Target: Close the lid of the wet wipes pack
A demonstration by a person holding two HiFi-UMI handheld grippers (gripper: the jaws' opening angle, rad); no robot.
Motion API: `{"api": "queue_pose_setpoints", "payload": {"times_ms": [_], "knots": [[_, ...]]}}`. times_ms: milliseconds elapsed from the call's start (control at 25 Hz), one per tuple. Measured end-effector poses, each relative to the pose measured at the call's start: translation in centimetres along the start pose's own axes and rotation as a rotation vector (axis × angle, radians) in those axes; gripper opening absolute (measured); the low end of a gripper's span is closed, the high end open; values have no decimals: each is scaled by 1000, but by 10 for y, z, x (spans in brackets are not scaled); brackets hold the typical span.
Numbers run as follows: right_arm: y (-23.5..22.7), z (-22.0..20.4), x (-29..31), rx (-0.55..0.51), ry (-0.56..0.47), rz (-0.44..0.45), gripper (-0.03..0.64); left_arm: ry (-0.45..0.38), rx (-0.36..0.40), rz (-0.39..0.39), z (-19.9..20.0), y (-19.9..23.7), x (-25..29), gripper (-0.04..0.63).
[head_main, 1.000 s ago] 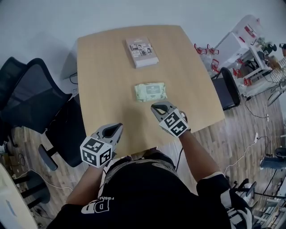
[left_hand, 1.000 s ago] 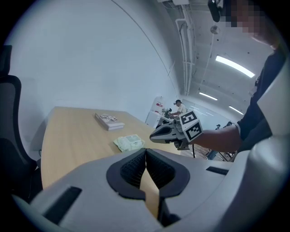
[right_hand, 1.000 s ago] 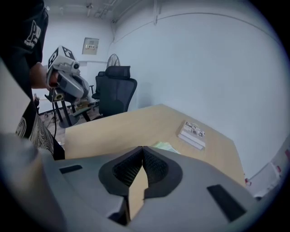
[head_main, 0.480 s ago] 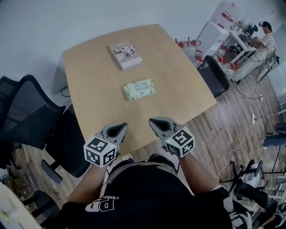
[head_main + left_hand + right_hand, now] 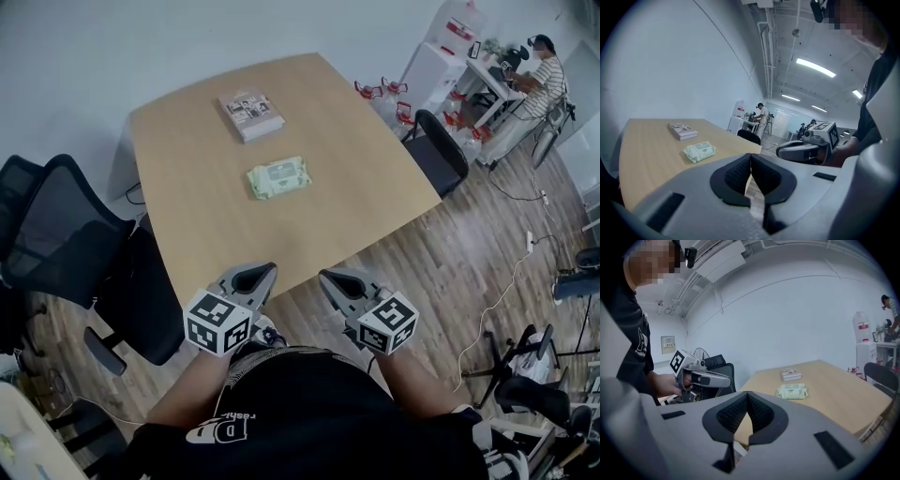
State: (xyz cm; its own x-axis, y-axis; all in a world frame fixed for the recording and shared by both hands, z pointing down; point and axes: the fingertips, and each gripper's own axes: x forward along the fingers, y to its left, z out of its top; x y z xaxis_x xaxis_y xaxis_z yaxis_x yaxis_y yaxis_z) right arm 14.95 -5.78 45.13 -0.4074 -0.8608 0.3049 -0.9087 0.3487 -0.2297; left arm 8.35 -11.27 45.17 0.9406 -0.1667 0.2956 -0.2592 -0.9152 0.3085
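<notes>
I find the wipes pack (image 5: 278,177) lying flat near the middle of the table (image 5: 187,225) (a book (image 5: 250,115) lies apart at its 11 o'clock), with my left gripper (image 5: 258,277) and right gripper (image 5: 336,279) side by side past the table's 6 o'clock edge, each with jaws together on nothing.

Colours I see
Pale green wipes pack (image 5: 278,177); tan wood desk (image 5: 366,178); my left gripper (image 5: 262,272) and right gripper (image 5: 328,277) grey, markers black-and-white.
</notes>
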Motion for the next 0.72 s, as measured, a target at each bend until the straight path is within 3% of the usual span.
{"api": "queue_pose_setpoints", "payload": {"times_ms": [360,720], "knots": [[42,-25,-62,27,-40,-3,5,11,-3,23,-31,-65,-31,18],[68,-42,-91,15,-60,-2,3,8,4,65,-53,-94,-58,18]]}}
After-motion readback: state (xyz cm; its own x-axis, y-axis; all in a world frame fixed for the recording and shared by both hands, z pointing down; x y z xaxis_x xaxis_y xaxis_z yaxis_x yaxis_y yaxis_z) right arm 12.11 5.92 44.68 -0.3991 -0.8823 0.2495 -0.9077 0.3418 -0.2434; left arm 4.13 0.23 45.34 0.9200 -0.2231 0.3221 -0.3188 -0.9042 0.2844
